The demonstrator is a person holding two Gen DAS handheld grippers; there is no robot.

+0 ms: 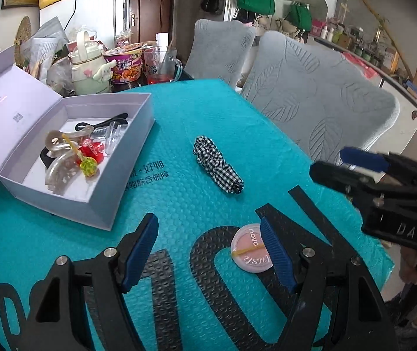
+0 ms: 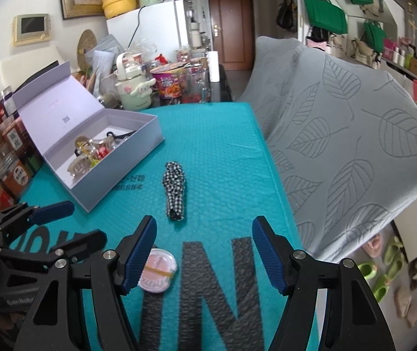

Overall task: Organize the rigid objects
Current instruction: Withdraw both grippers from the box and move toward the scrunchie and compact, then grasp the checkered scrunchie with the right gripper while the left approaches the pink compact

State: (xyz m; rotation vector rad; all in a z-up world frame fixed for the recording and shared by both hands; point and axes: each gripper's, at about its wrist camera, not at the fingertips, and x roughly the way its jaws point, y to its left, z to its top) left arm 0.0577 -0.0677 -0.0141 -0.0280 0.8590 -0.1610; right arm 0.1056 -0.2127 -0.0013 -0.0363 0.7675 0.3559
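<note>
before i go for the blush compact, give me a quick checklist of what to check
1. Left gripper open: ok.
2. Right gripper open: ok.
3. Blush compact between the left gripper's fingers: not ok, it sits against the right finger, partly under it.
4. Compact closed: cannot tell; a yellow band crosses its top.
5. Box open with its lid up: ok.
6. Route to the box free: ok; the checked scrunchie lies off to the side.
</note>
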